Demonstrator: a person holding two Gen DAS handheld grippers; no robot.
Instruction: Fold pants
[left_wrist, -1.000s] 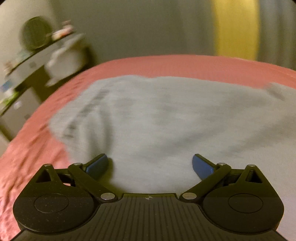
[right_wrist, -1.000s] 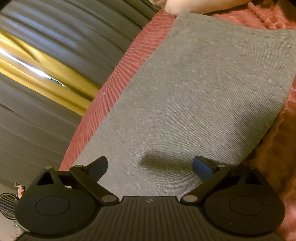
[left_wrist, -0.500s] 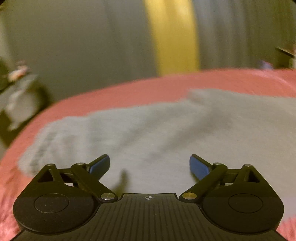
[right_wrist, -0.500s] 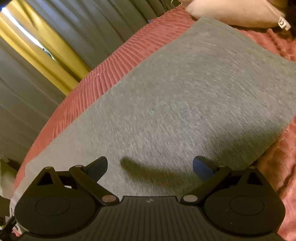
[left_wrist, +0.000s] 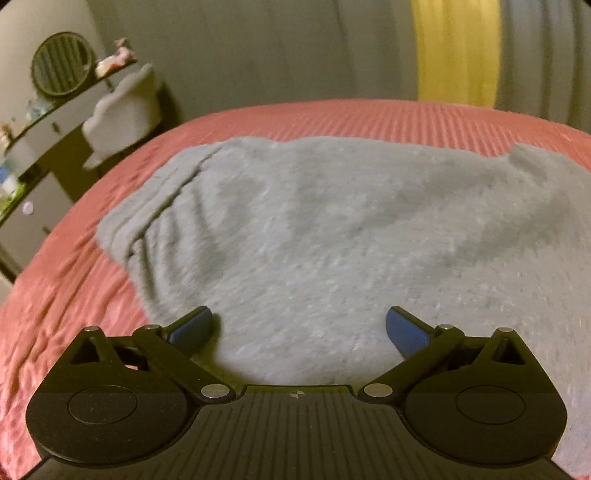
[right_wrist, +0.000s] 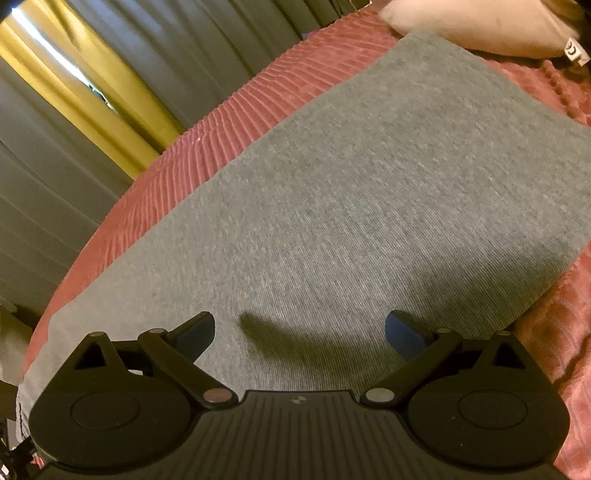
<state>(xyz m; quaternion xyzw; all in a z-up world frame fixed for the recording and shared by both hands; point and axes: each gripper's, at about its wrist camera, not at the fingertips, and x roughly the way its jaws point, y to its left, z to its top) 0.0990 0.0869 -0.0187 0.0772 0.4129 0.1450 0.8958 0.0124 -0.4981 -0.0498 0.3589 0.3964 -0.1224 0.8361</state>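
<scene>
On a ribbed coral-red bedspread (left_wrist: 332, 118), grey knit pants (left_wrist: 332, 240) lie spread flat, their gathered, wrinkled end toward the dark side shelf (left_wrist: 48, 122) beyond the bedspread's left edge. Above the pants' near edge hovers the left gripper (left_wrist: 298, 326), its blue-tipped fingers (left_wrist: 192, 326) spread wide and holding nothing. Over the smooth long stretch of the same pants hangs the right gripper (right_wrist: 300, 330), its jaws likewise wide apart and empty, casting a shadow on the cloth just ahead of it. Beyond the pants' far end in the right view, a pale pillow (right_wrist: 480, 26) rests on the bedspread. Judging by the flat cloth and the two empty tools, the fold in hand has not yet begun and both tools appear to be lining up for a grasp. The next move probably calls for each to drop to an edge of the pants, pinch the layers together and carry them over the rest evenly, since soft knit may sag or bunch if lifted unevenly. No container shows on the bedspread; small items on the shelf are too blurred to name.
</scene>
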